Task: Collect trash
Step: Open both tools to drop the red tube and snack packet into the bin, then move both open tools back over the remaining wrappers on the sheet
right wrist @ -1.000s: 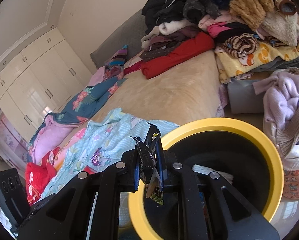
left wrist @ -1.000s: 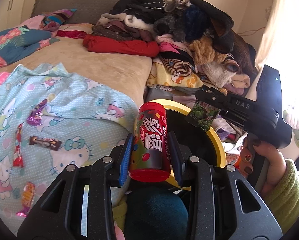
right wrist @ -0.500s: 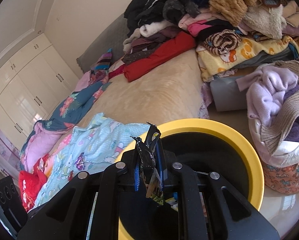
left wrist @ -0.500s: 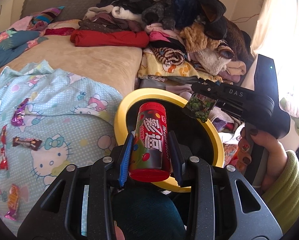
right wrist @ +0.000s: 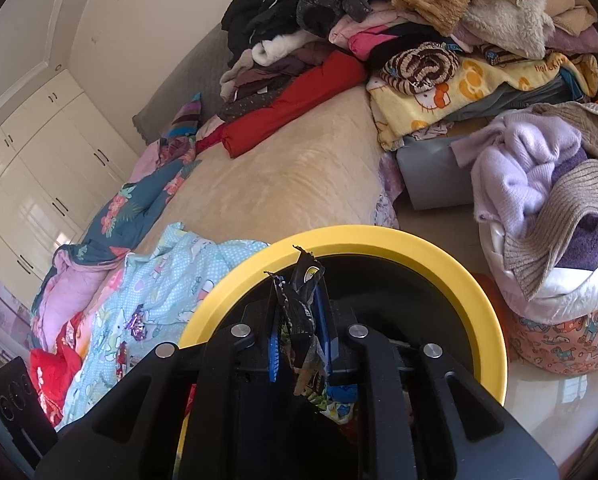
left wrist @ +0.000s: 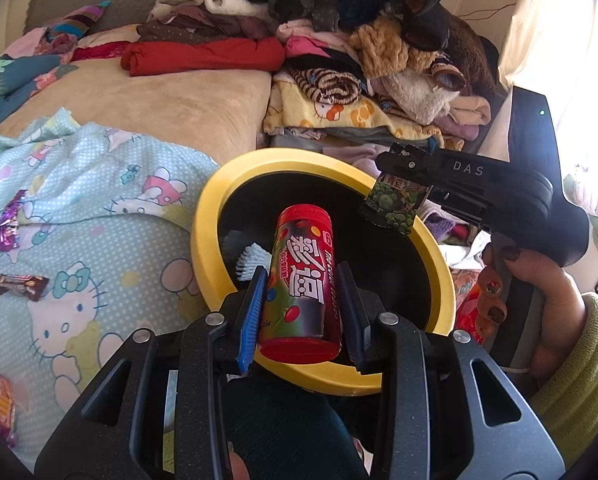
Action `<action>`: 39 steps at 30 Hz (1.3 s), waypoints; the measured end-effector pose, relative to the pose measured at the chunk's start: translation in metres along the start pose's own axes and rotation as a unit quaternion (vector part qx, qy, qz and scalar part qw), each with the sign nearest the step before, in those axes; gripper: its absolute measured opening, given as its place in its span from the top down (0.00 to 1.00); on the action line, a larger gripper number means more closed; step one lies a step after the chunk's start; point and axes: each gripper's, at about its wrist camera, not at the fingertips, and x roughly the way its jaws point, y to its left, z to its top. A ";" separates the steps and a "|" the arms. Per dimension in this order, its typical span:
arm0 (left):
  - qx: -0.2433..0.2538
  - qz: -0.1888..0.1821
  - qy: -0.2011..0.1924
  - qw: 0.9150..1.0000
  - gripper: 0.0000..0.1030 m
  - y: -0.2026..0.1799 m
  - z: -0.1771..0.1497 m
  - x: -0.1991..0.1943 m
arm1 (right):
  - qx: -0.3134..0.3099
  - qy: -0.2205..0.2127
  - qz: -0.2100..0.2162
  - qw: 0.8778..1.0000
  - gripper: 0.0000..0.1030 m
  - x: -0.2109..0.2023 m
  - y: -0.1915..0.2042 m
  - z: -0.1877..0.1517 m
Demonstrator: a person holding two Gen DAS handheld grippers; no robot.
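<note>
Left wrist view: the left gripper (left wrist: 301, 308) squeezes a red candy tube (left wrist: 302, 280) over the yellow bin (left wrist: 207, 236). The right gripper (right wrist: 301, 322) is opening around its green snack wrapper (left wrist: 395, 204) above the bin. Next, both should drop inside.

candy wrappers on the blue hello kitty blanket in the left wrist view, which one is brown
The small brown candy wrapper lying flat beside the Hello Kitty face on the blue blanket. The wrapper above it is shiny purple; the others, at the left edge, are red or orange.

Bin mouth (left wrist: 209, 216) open below, brush (left wrist: 251, 258) apparently inside, bed (left wrist: 147, 92) crowding left
</note>
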 end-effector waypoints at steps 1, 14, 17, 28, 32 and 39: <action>0.001 0.000 0.002 1.000 0.73 0.000 0.000 0.002 | 0.002 0.001 0.001 1.000 0.84 0.001 -0.001 0.000; -0.013 -0.002 0.000 1.000 0.65 0.008 0.005 0.009 | 0.019 0.003 0.006 1.000 0.55 0.007 -0.012 0.000; -0.013 0.006 -0.010 1.000 0.49 0.008 0.005 0.004 | 0.017 0.000 0.008 1.000 0.50 0.008 -0.010 0.001; -0.032 0.065 -0.061 0.996 0.11 0.033 0.006 -0.032 | -0.070 -0.023 -0.006 0.997 0.28 0.002 0.029 0.000; -0.039 0.080 -0.074 0.993 0.11 0.042 0.006 -0.043 | -0.111 -0.036 -0.011 0.993 0.23 -0.002 0.048 -0.003; -0.054 0.100 -0.097 0.989 0.11 0.060 0.008 -0.064 | -0.160 -0.047 0.001 0.986 0.19 -0.006 0.084 -0.011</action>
